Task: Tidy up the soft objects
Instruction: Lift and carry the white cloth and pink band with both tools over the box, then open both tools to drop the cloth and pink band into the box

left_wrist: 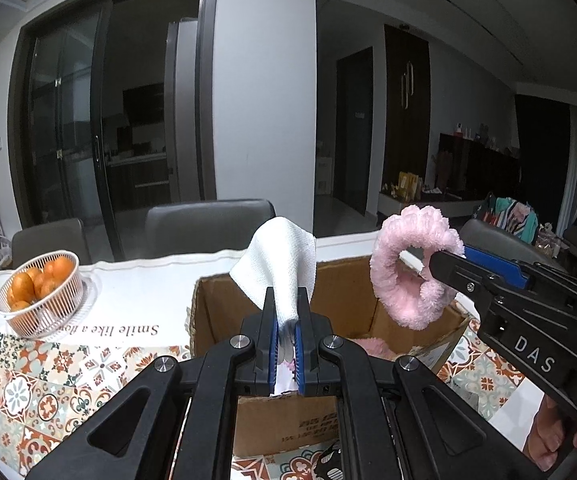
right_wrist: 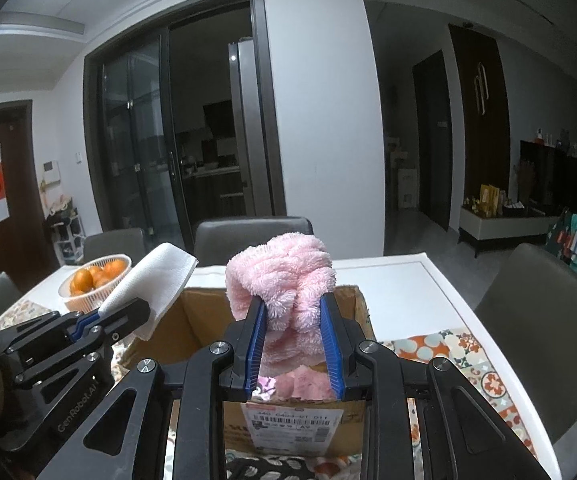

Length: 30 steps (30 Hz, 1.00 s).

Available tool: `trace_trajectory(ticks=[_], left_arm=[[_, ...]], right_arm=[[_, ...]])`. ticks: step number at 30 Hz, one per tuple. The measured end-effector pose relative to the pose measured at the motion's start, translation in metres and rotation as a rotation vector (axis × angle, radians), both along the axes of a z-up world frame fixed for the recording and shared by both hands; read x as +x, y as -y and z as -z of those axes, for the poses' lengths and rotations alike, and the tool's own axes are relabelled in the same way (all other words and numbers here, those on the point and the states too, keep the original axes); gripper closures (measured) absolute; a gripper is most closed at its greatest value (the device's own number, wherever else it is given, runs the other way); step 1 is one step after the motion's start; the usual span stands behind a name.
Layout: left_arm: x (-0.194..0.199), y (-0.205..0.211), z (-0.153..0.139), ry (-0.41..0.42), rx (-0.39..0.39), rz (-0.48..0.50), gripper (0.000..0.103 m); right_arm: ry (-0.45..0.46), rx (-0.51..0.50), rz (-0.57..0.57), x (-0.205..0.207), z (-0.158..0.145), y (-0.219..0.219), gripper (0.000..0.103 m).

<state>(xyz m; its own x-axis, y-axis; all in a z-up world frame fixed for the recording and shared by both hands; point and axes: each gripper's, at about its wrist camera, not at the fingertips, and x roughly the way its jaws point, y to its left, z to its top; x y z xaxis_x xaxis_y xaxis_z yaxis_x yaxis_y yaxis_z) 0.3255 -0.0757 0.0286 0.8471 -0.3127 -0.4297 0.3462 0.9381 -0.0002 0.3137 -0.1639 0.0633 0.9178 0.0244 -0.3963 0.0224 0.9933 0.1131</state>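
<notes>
Left gripper (left_wrist: 286, 332): jaws pinched tight on a white cloth (left_wrist: 276, 264), which is held above the near left corner of the cardboard box (left_wrist: 340, 288).
White cloth handling: judged light and limp; a fold is best pinched, as the free end flops over.
Cardboard box: set open on the surface (left_wrist: 148, 284); more pink plush is seen inside.
Right gripper (right_wrist: 293, 344): jaws part-closed on a pink fluffy bundle (right_wrist: 284, 276), held over the box.
Pink bundle handling: judged soft and squashy; its bunched middle is best gripped, since the pile may slip.
</notes>
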Motion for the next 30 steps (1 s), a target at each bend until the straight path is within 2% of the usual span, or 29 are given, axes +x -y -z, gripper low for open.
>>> trace_trajectory(ticks=[11, 12, 15, 16, 17, 21, 22, 25, 30], left_arm=[[0.016, 0.014, 0.024, -0.056, 0.067, 0.004, 0.091], [0.016, 0.015, 0.025, -0.059, 0.07, 0.004, 0.09], [0.019, 0.016, 0.03, -0.07, 0.074, 0.001, 0.074], [0.019, 0.016, 0.031, -0.072, 0.074, -0.003, 0.068], [0.019, 0.016, 0.031, -0.07, 0.074, -0.007, 0.067], [0.015, 0.013, 0.028, -0.054, 0.077, -0.019, 0.061], [0.014, 0.012, 0.027, -0.048, 0.073, -0.019, 0.057], [0.007, 0.01, 0.022, -0.025, 0.072, -0.019, 0.055], [-0.006, 0.004, 0.011, 0.008, 0.05, -0.015, 0.052]], right_arm=[[-0.1, 0.014, -0.006, 0.028, 0.026, 0.004, 0.074], [-0.104, 0.012, -0.004, 0.029, 0.028, 0.006, 0.074], [-0.128, 0.01, -0.011, 0.032, 0.033, 0.007, 0.071], [-0.135, 0.015, -0.015, 0.033, 0.036, 0.008, 0.066], [-0.146, 0.026, -0.022, 0.035, 0.037, 0.009, 0.06], [-0.146, 0.042, -0.011, 0.033, 0.04, 0.013, 0.057], [-0.145, 0.048, -0.01, 0.032, 0.04, 0.014, 0.053], [-0.122, 0.065, 0.005, 0.025, 0.037, 0.016, 0.045], [-0.091, 0.064, 0.022, 0.011, 0.029, 0.017, 0.045]])
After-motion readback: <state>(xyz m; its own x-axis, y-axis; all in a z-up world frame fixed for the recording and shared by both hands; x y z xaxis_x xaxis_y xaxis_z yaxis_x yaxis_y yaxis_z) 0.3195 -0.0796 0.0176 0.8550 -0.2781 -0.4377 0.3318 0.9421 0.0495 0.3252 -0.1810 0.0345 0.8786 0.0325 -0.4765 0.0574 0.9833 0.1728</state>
